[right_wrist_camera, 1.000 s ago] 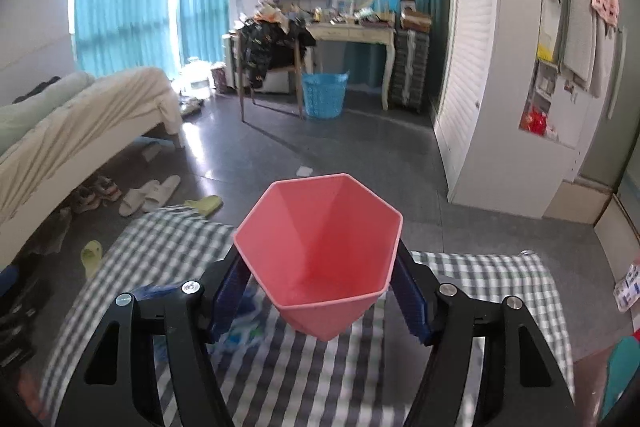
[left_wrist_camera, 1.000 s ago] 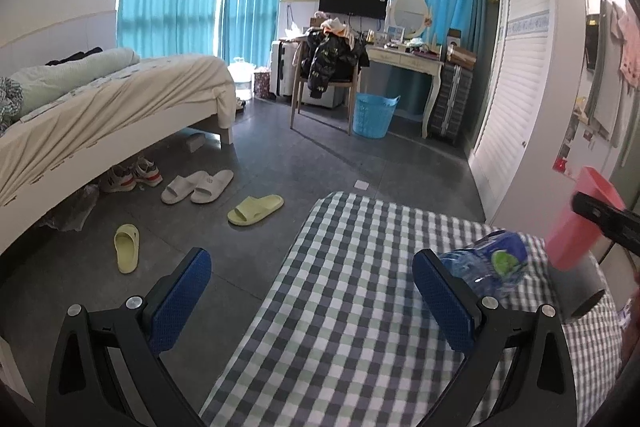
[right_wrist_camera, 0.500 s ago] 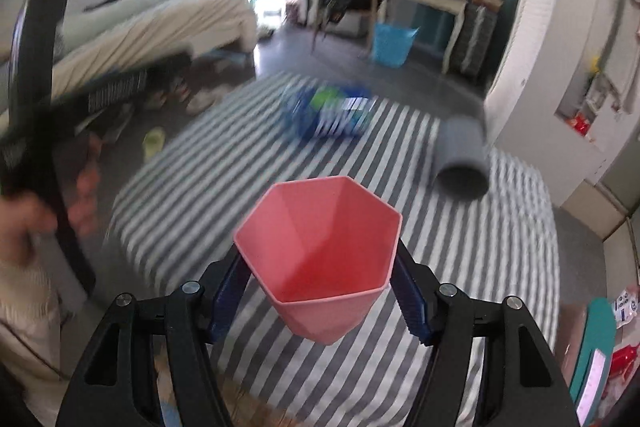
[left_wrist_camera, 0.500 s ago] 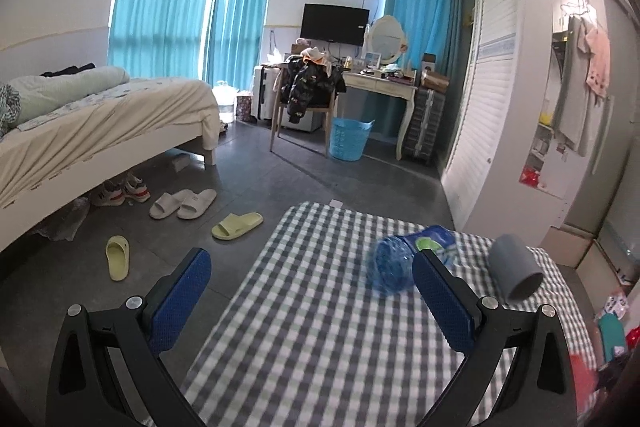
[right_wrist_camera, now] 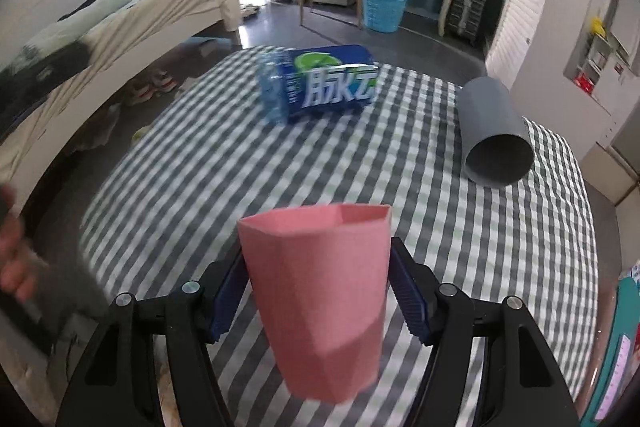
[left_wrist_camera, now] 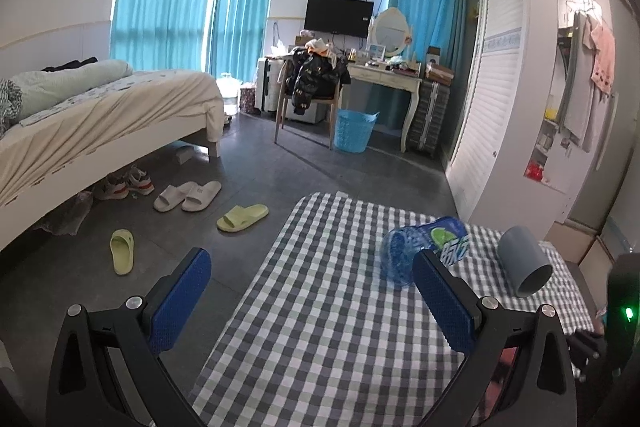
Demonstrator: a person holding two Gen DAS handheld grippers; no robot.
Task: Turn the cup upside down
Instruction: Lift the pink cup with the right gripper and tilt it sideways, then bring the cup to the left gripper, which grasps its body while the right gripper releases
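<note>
In the left view, the left gripper [left_wrist_camera: 312,291] has its fingers wide apart over the checked surface [left_wrist_camera: 320,327], and in the right view, the right gripper [right_wrist_camera: 318,301] has its fingers clamped on the pink cup [right_wrist_camera: 320,295].

We see a pink cup [right_wrist_camera: 316,291], faceted, plain, no print. Gripper pads [right_wrist_camera: 404,291] on the right gripper [right_wrist_camera: 318,297] are dark blue w/ fine ribbing, frame black; same blue pads [left_wrist_camera: 180,299] & black frame on the left gripper [left_wrist_camera: 312,301]. Desk [left_wrist_camera: 320,327] cloth: grey-and-white check w/ faint pale-green squares. At its far edge a bottle [right_wrist_camera: 316,83], clear blue plastic, deep-blue label w/ white characters & a lime-green patch. Near the far right corner a 2nd cup [right_wrist_camera: 490,135], matte slate grey inside & out. Curtains [left_wrist_camera: 168,15] turquoise, basket [left_wrist_camera: 354,129] light blue, slippers [left_wrist_camera: 242,217] pale yellow-green.
</note>
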